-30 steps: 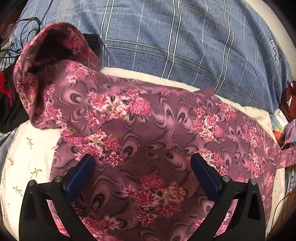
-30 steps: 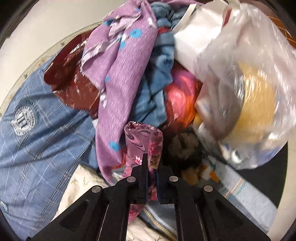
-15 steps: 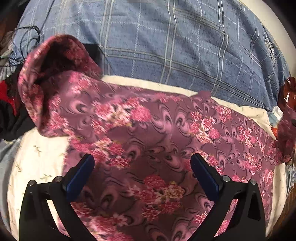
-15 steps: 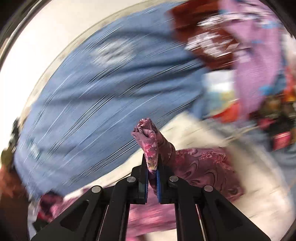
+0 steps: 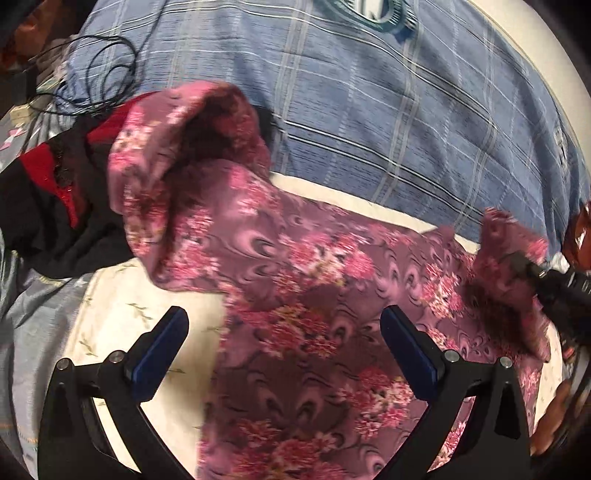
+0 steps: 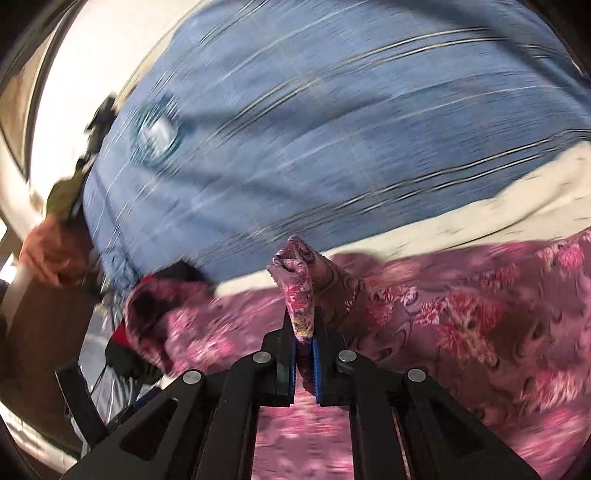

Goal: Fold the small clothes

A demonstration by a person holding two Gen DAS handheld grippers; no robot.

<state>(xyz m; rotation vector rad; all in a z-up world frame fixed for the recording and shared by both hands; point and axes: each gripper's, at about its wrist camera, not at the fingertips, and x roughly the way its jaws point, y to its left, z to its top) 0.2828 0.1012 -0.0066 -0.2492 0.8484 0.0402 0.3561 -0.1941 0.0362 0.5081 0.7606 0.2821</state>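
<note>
My right gripper is pinched tight on a bunched corner of the floral garment, which spreads across the frame's centre and lower right over the cream sheet. My left gripper gapes wide above it — holding nothing — blue plaid blanket filling the top.

Can't read any text from my end. The blue plaid blanket has a round teal emblem, but it's cut off and blurred, so nothing's legible.
</note>
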